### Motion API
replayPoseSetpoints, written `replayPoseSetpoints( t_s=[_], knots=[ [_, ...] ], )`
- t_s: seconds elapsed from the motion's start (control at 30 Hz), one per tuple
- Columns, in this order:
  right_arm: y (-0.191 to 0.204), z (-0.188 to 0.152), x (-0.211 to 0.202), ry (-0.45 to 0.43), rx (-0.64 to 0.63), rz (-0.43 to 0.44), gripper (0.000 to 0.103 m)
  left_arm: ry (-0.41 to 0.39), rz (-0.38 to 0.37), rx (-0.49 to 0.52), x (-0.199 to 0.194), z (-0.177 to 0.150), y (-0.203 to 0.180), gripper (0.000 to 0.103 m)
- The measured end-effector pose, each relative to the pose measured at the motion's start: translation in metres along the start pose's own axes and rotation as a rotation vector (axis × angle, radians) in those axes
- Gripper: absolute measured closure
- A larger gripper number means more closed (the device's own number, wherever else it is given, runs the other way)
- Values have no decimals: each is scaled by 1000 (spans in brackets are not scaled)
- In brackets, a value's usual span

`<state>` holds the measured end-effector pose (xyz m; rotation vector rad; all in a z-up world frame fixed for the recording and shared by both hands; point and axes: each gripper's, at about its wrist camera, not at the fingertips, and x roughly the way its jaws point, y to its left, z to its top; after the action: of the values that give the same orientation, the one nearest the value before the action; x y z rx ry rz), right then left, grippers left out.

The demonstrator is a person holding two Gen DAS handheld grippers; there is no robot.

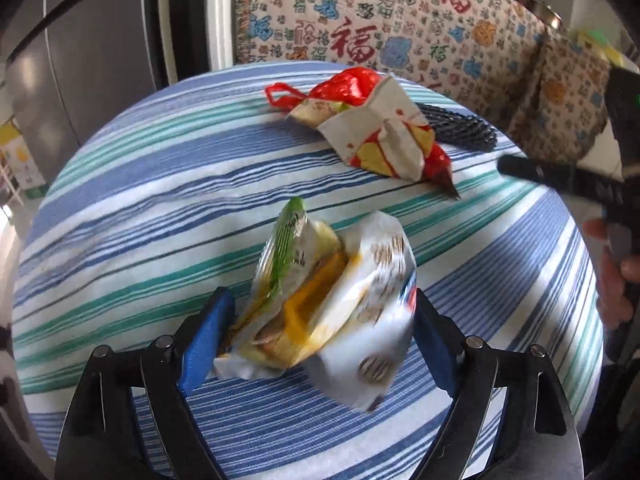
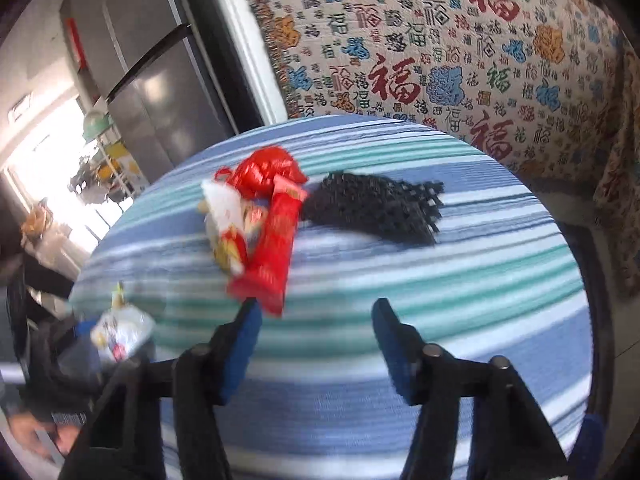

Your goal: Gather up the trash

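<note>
Striped cloth in blue, teal and white covered the round tabletop [image 1: 120, 208], and behind it hung a cream fabric [image 1: 400, 12] printed with red, blue and orange characters. Grey cabinet doors [image 2: 160, 104] stood to the left of that fabric, with a bright window area further left in the right wrist view.

Counted out, the trash came to two clusters and one loose piece. One bundle of crumpled wrappers [image 1: 328, 292] — white, yellow and green, blurred — sat between the blue fingers [image 1: 204, 340] of the left gripper [image 1: 316, 340]; the wrappers filled the gap and touched both fingers, but whether the fingers pressed on them could not be told. Farther back lay a second heap: a red plastic bag [image 1: 344, 84] with a white-and-yellow paper wrapper [image 1: 384, 136] on top of it and, in the right wrist view, a red packet [image 2: 272, 256] leaning against it. Just beside that heap lay one piece of black mesh [image 2: 380, 208], flat on the cloth.

The right gripper [image 2: 316, 344] hovered over bare cloth with its two fingers [image 2: 392, 344] apart and nothing between them — the red packet's lower end lay just past the left fingertip. A person's hand [image 1: 616, 280] held that gripper at the right edge of the left wrist view.
</note>
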<state>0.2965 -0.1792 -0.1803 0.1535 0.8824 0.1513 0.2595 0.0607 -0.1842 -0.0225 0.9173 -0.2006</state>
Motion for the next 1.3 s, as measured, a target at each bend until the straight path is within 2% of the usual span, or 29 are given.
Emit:
replayPoseSetpoints(
  t_s=[0.1, 0.2, 0.27, 0.3, 0.33, 0.37, 0.47, 0.57, 0.6, 0.67, 0.7, 0.73, 0.77, 0.8, 0.93, 1.3],
  knots=[
    [0, 18, 20, 15, 90, 94, 53, -6, -3, -14, 0, 0, 2, 15],
    [8, 27, 46, 71, 117, 129, 54, 1, 18, 14, 4, 1, -4, 12],
    [14, 26, 61, 116, 108, 116, 55, 9, 27, 30, 7, 2, -7, 10],
    [16, 26, 69, 141, 96, 112, 61, 11, 30, 33, 9, 3, -7, 8],
    [18, 23, 74, 165, 81, 99, 76, 13, 32, 36, 9, 4, -8, 8],
    [19, 22, 71, 146, 71, 91, 82, 14, 32, 38, 10, 4, -8, 7],
    [24, 16, 58, 148, 16, 32, 85, 17, 34, 39, 11, 5, -8, 5],
    [35, -11, 23, 149, -174, -68, 85, 23, 49, 40, 12, 5, -9, 4],
    [34, -22, 13, 150, -211, -78, 84, 26, 58, 44, 12, 4, -9, 3],
    [30, -43, -2, 154, -252, -97, 79, 37, 87, 63, 15, 4, -14, 2],
    [27, -54, -5, 150, -255, -110, 70, 41, 95, 69, 16, 5, -16, 0],
    [23, -61, -5, 151, -254, -116, 43, 42, 95, 65, 17, 5, -16, 0],
    [20, -66, -5, 153, -249, -122, 28, 43, 95, 62, 17, 5, -15, 0],
    [17, -71, -6, 121, -236, -119, 28, 43, 97, 61, 17, 5, -15, 0],
    [21, -70, -14, 87, -208, -143, 24, 42, 100, 59, 16, 4, -15, 0],
    [20, -71, -7, 84, -206, -156, 23, 42, 100, 59, 16, 4, -14, 0]
  ],
)
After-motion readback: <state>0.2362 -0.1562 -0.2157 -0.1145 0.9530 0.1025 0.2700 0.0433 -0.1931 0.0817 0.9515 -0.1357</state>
